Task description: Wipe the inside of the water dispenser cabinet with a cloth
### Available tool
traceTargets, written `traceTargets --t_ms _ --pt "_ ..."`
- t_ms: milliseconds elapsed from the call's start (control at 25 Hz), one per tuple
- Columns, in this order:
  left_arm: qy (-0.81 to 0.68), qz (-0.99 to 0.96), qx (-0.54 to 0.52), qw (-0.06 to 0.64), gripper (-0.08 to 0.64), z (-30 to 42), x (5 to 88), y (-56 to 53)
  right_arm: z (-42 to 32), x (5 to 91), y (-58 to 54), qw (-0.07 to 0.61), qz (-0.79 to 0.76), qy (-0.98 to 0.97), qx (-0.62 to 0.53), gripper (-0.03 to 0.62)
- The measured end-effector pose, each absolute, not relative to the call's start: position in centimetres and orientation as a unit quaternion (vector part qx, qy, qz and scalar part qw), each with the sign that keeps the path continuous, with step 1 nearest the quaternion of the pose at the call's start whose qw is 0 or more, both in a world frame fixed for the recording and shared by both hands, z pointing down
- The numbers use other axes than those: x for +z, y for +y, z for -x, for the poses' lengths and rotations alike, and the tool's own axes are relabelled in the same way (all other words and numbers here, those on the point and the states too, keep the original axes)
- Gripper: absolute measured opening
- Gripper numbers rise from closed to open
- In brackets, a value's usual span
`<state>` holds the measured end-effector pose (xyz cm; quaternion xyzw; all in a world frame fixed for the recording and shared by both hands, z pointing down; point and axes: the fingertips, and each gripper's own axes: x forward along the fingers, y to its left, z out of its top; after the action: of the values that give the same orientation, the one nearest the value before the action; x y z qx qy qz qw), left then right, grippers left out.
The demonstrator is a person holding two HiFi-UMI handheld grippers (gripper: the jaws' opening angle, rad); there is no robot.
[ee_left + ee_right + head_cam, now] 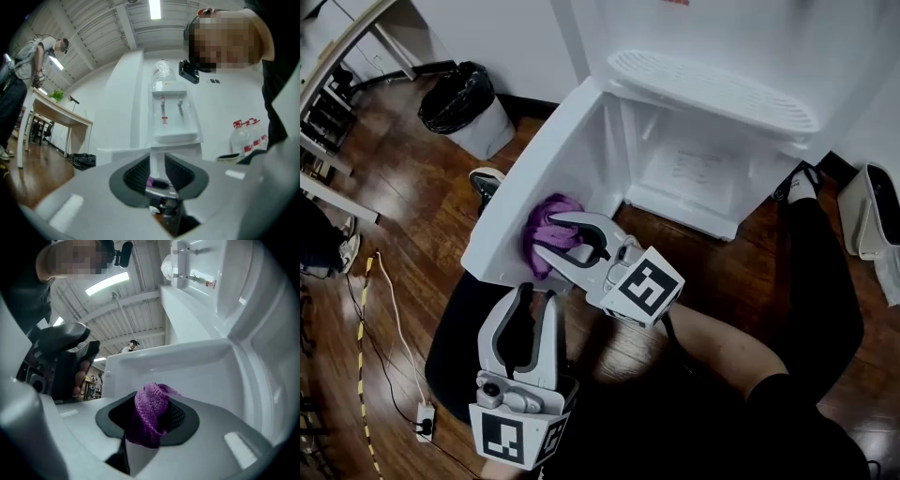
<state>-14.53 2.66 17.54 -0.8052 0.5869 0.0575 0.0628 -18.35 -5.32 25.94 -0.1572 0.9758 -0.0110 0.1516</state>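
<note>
- Currently my right claw (548,234) is clamped on the purple cloth (553,206), so a bunched wad sticks out past the jaw tips as a soft wiping pad.
- That wad sits at the inner face of the open door (539,141), low on the panel, at about 9 o'clock from the cabinet (694,173) opening in the head view.
- Whether the cloth is pressing on the door or hanging just off it, I cannot tell from any view.
- I have the claw angled toward 10 o'clock with its tips slightly raised, which I judge keeps the hard jaws behind the fabric and off the plastic.
- My left claw (537,295) is closed with nothing between its jaws, at 7 o'clock in the head view and well apart from the door.
- Parking it there makes sense to me: the door already stands wide, so it needs no holding, and the wiping side has room to move.
- As I read it, the cabinet's back wall and floor at 1 o'clock from the cloth are not yet being worked; reaching them means swinging the cloth around the door edge.
</note>
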Motion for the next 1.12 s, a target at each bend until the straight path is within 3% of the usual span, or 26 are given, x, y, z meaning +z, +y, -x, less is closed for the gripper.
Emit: traceTargets --t_ms 160,280,520,720,1120 --pt "0.626 0.769 0.068 0.11 0.123 18.6 14.6 3.1 18.1 23.3 -4.6 0.21 0.137 0.966 -0.065 0.129" --pt "0.637 0.763 0.06 0.097 0.135 20.4 15.3 2.4 17.1 20.5 -4.7 0.235 0.134 0.961 -0.05 0.13" --pt "0.644 0.761 0.052 0.059 0.216 21.6 18.6 1.6 14.0 24.9 -11.5 0.156 0.245 0.957 0.015 0.13" --pt "0.656 0.755 0.016 0.009 0.219 22.6 23.6 1.3 9.0 28.0 -17.6 0.117 0.353 0.928 0.033 0.13" --pt "0.656 0.755 0.012 -0.009 0.219 22.3 25.4 0.3 18.4 29.2 -6.8 0.122 0.189 0.974 -0.001 0.13"
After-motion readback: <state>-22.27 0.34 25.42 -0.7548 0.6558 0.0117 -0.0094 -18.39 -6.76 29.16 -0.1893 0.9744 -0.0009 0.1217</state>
